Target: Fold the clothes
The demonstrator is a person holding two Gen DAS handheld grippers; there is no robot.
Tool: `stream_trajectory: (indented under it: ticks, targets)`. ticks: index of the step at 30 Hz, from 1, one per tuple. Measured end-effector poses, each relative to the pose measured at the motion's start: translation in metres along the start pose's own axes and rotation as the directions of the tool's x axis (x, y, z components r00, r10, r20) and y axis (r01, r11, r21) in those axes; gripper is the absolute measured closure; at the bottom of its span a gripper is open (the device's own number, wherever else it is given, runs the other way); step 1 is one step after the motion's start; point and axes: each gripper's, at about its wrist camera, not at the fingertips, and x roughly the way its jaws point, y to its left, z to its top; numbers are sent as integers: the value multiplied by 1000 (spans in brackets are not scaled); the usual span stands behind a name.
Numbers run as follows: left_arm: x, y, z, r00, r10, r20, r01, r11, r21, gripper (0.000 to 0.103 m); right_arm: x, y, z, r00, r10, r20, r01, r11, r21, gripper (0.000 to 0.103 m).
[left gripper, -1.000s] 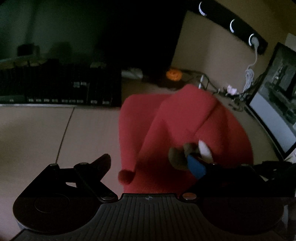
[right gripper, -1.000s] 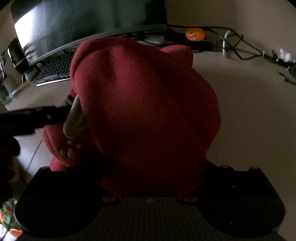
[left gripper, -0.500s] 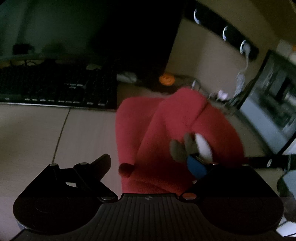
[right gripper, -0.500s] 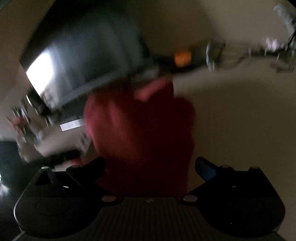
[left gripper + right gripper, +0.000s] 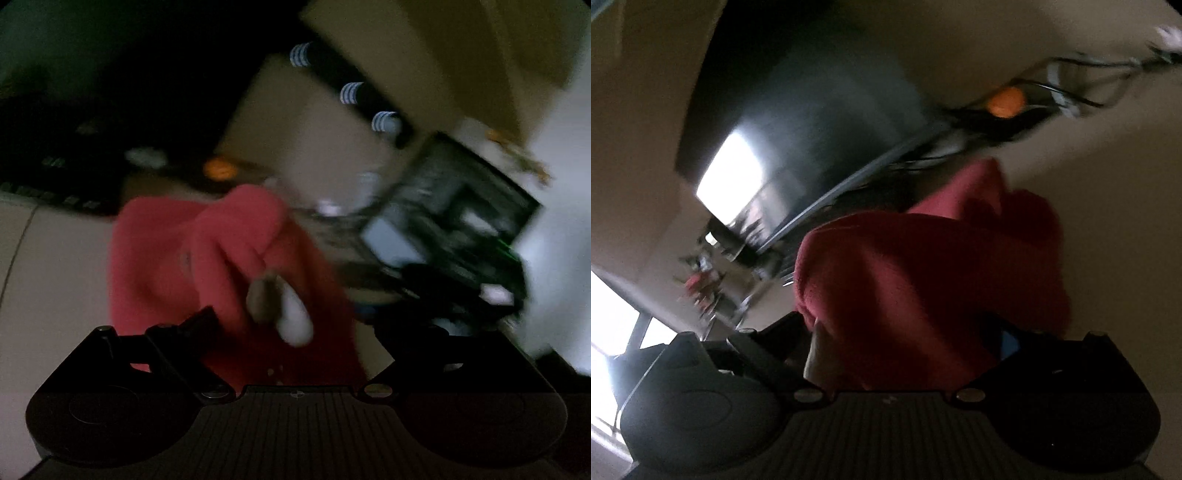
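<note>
Beyond the left tongs [image 5: 295, 325], one blurred monitor [image 5: 454, 221], tilted, up to the right; one small orange ornament [image 5: 221, 169] farther ahead on the table [image 5: 55, 266]. One red fleece garment [image 5: 221, 251] bunched between and just ahead of both fingers, spread wide, gripping nothing visible. Right tongs [image 5: 905, 332] rolled sideways, parted around the same red fleece garment [image 5: 923, 280]; whether pinching it, cannot tell. One dark screen [image 5: 798, 147] beyond.
</note>
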Motion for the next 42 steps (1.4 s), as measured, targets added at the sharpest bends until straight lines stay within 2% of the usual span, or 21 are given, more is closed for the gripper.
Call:
stream_trajectory:
  ticks: [2,4,7,9,11,13,15,17,20,25,27,29,33,35,37,38,41,42]
  targets:
    - [-15,-9,-3,1000,8,9,-8,999,40,9,9,9,3,1000,15,-22,-15,999,-35,0]
    - [-29,-7,-3,998,55,30,-56,998,27,9,21,19,3,999,-1,-46,-3,996,-88,0]
    - [-47,0,5,990,109,89,-108,994,-16,8,40,41,-5,993,-103,-60,84,964,-253,0]
    - [-49,3,14,988,84,133,-76,995,-60,7,49,54,-10,984,-174,-48,146,922,-358,0]
    - [-38,5,21,988,31,149,-15,994,-105,6,51,62,-15,976,-216,-36,181,888,-422,0]
    - [-19,6,21,992,24,125,-8,992,-127,6,43,62,-16,976,-217,-35,181,883,-433,0]
    - [-1,7,18,995,49,86,-37,990,-136,6,26,60,-13,976,-218,-26,188,889,-418,0]
    - [12,12,14,997,53,50,-44,986,-161,6,9,54,-6,970,-242,18,230,888,-397,0]
    - [23,26,8,998,65,19,-59,975,-214,6,-12,44,5,944,-310,113,330,873,-358,0]
    - [40,53,-2,995,93,-42,-101,936,-337,6,14,33,21,899,-416,138,437,830,-346,0]
    - [43,55,0,993,105,-54,-117,935,-334,6,38,27,21,884,-456,105,460,803,-379,0]
    - [43,50,6,989,132,-68,-147,945,-293,6,45,25,21,892,-441,97,443,813,-379,0]
    - [34,35,27,983,184,-17,-184,968,-173,6,48,35,12,905,-422,56,398,793,-462,0]
    - [38,34,35,964,264,-13,-264,956,-129,6,48,36,6,911,-409,55,385,794,-471,0]
    - [48,41,40,934,354,-37,-356,929,-101,6,46,34,4,917,-396,55,376,808,-454,0]
    - [53,46,40,926,372,-56,-376,921,-101,6,43,31,8,923,-384,34,360,825,-436,0]
    - [68,60,37,919,380,-107,-391,913,-116,6,32,23,24,937,-347,-32,311,876,-369,0]
    - [73,61,37,913,392,-116,-404,909,-105,5,21,21,30,941,-336,-32,306,888,-342,0]
